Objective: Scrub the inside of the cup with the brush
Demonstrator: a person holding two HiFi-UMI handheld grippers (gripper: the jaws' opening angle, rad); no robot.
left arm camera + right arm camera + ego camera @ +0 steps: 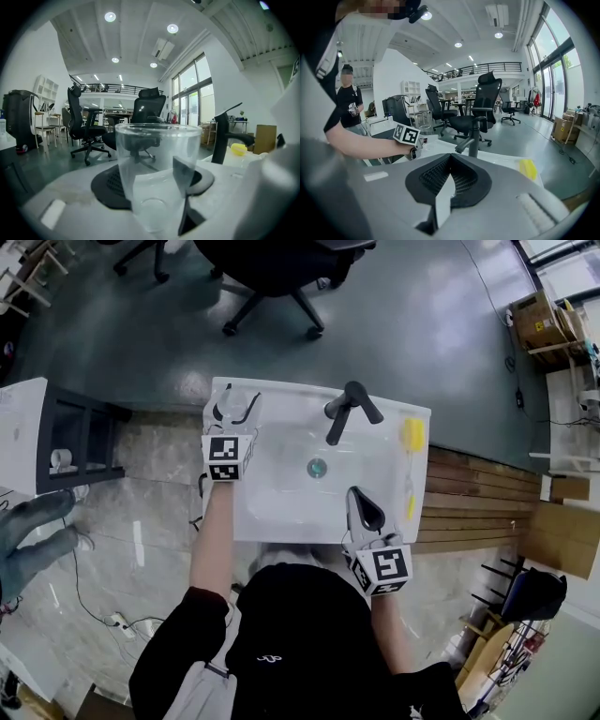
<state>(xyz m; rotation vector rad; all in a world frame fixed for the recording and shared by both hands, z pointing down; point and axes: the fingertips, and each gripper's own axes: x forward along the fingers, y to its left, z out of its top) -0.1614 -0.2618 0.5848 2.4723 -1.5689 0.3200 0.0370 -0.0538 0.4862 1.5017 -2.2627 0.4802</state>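
A clear plastic cup [157, 173] stands upright on the far left corner of the white sink [281, 507]. My left gripper [236, 409] reaches level around it, and its black pads [190, 176] lie against the cup's sides. The inside of the cup looks empty. The yellow brush [412, 434] lies on the sink's right ledge, beyond the black faucet [347, 409]; it is also in the left gripper view [238, 149] and the right gripper view [528, 168]. My right gripper [366, 507] hovers over the sink's front edge, shut and empty, away from the brush.
The drain [318, 467] sits in the middle of the basin. A white shelf unit [37, 432] stands left of the sink and a wooden slatted platform [478, 502] to its right. Office chairs [272, 277] stand beyond. A person [349, 103] stands at the left.
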